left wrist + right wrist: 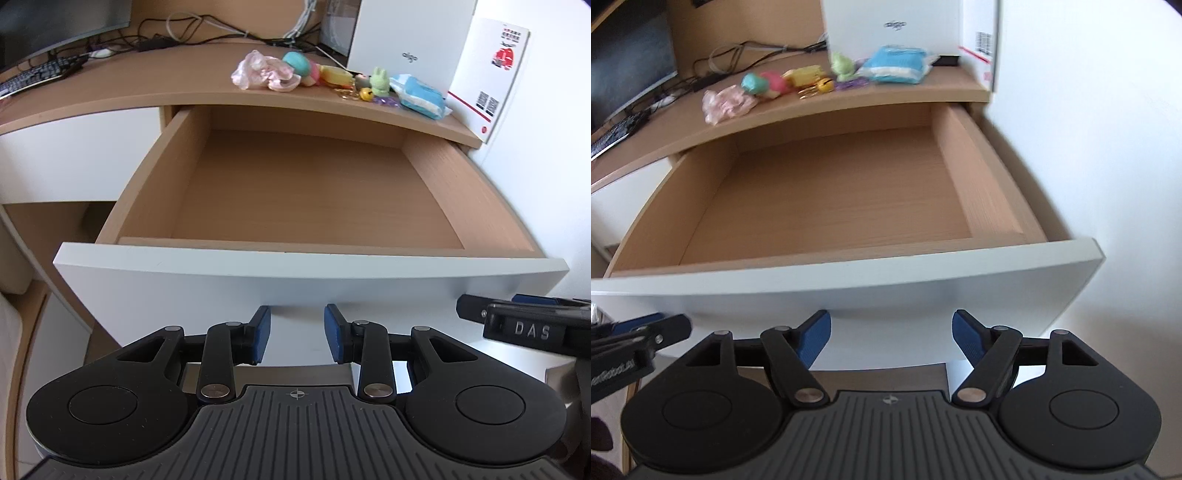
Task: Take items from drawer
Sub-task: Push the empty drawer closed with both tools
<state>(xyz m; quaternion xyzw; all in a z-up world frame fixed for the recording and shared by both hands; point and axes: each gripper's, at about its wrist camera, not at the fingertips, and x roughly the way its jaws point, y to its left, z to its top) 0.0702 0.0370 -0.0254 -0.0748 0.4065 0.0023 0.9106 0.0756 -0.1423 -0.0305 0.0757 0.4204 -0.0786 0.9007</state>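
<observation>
The wooden drawer [155,173] [982,173] stands pulled out, its white front panel [295,280] [886,291] nearest me, and nothing lies inside. On the desk top behind it sits a row of small items: a pink bag [258,72] [726,103], a teal ball [297,62] [751,83], a yellow toy [334,75] [805,75], a green figure [380,81] [842,66] and a blue tissue pack [419,96] [897,64]. My left gripper [297,334] is open in front of the panel, holding nothing. My right gripper [891,338] is open too, also below the panel.
A white box [402,33] [894,22] and a red-and-white booklet [491,77] stand at the desk's right end by the white wall [1089,129]. A monitor [55,22] [628,62], keyboard [29,75] and cables [177,33] lie at the left.
</observation>
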